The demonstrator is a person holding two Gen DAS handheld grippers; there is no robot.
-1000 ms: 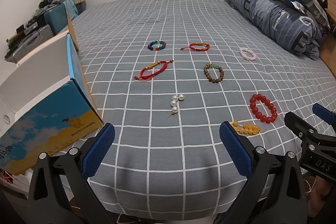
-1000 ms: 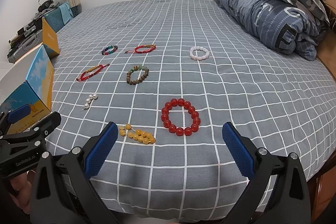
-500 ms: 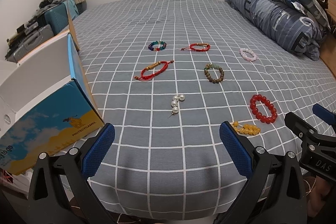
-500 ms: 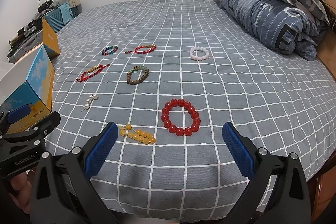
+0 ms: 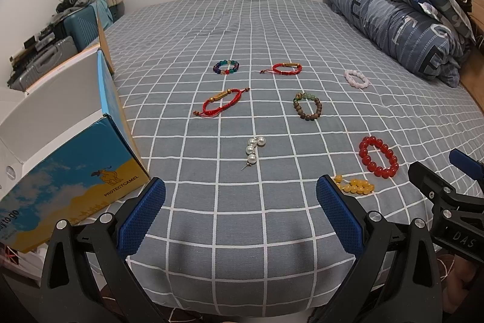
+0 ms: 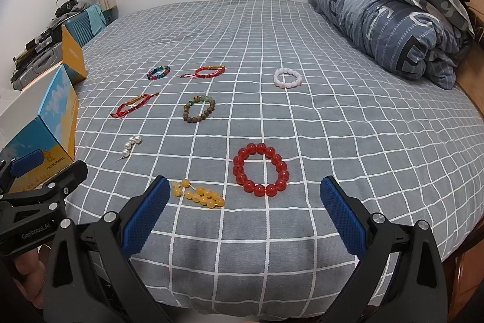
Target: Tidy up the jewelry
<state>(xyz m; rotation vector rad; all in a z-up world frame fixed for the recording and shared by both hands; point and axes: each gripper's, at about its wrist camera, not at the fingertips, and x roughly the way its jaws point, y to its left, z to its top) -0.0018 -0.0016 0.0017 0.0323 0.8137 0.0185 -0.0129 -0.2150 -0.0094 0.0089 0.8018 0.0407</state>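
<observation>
Left wrist view shows the left gripper [image 5: 240, 212] with blue pads spread wide and empty above the near edge of the grey checked bed [image 5: 272, 20], a pearl strand [image 5: 253, 149] ahead and an open blue-and-yellow box [image 5: 75, 171] at its left. Right wrist view has the right gripper [image 6: 245, 212] equally spread and empty, the red bead bracelet [image 6: 260, 169] and yellow bead strand [image 6: 199, 193] lying just beyond its fingers.

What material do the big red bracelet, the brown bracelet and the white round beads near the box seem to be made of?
Red bracelet: probably glass or resin, since the beads are glossy and translucent. Brown bracelet: likely wood, with matte, dull brown beads, plus a few greenish ones, maybe stone. White beads: look like pearls or imitation pearl, smooth with a soft shine; a thin metal pin seems to stick out.
</observation>
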